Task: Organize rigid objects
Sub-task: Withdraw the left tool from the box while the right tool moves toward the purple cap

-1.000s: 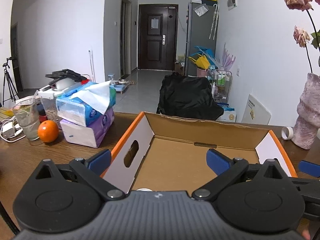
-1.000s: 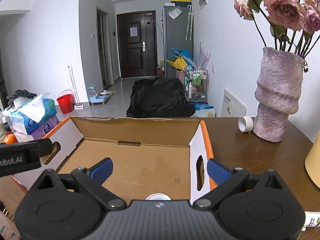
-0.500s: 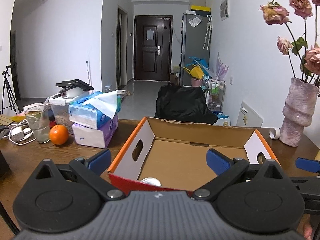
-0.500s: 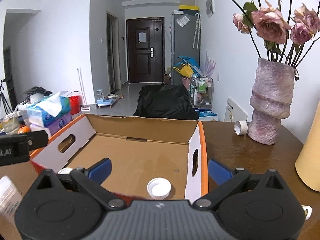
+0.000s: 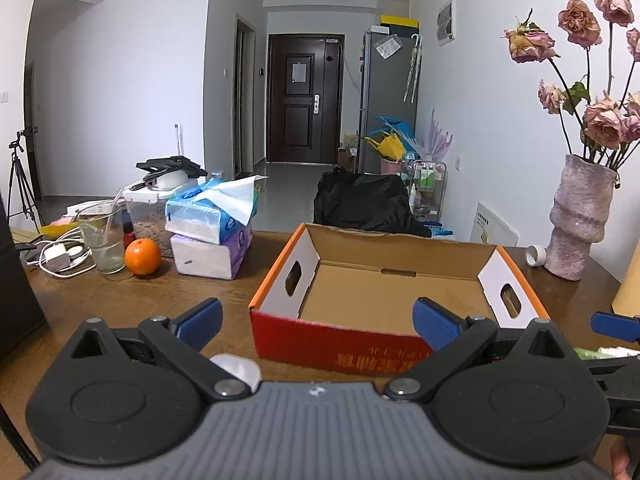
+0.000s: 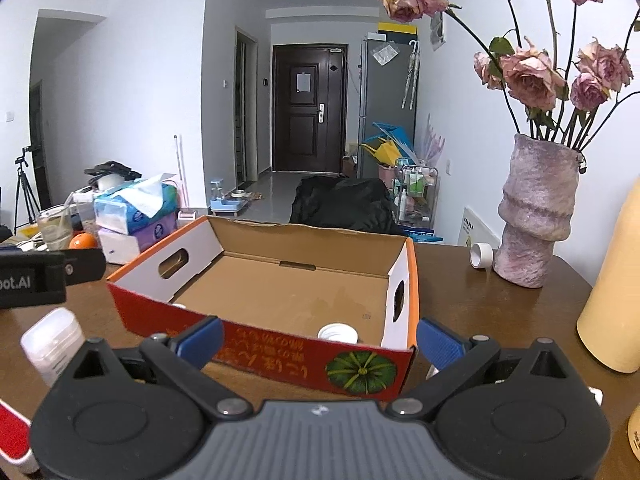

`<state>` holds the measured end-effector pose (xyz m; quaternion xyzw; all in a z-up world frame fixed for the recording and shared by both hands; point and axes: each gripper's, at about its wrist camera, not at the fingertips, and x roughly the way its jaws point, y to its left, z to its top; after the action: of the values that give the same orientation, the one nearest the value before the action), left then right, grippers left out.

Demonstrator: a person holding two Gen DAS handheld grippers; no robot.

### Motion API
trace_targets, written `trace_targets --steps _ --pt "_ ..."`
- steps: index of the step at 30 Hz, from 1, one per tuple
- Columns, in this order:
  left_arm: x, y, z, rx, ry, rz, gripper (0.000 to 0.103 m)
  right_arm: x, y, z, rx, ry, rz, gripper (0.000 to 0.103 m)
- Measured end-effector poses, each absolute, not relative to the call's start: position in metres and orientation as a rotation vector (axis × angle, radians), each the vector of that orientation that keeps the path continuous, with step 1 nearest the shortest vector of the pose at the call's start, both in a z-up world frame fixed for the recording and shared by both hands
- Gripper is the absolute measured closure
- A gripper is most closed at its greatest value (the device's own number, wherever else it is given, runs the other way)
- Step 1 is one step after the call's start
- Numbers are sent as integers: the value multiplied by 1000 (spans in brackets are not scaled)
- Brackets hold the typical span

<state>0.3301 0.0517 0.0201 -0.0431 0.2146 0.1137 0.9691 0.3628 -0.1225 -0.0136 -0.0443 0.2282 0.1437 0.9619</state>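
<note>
Now both grippers stand wide and empty, the left gripper [image 5: 316, 320] and right gripper [image 6: 318, 340] facing the cardboard box [image 6: 280, 280] at 12 o'clock on the tabletop [image 5: 120, 304]. Inside it, near the front wall, sits a white-capped bottle [image 6: 338, 333]; a translucent container [image 6: 52, 344] lies outside at 9 o'clock.

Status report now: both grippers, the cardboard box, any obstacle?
Left gripper open, empty. Right gripper open, empty. Cardboard box holds white cap. Nothing in the way.

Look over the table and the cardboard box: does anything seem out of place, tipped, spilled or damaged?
Nothing stands out. The box sits flat on the table, a white cap showing inside. The vase is upright, and the glass and orange stand undisturbed.
</note>
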Motion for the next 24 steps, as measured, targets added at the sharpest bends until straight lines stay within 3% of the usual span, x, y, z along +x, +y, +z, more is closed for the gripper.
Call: trace_targets --steps 24 --pt "208 87 1 -74 491 261 0 231 -120 -24 -135 443 356 0"
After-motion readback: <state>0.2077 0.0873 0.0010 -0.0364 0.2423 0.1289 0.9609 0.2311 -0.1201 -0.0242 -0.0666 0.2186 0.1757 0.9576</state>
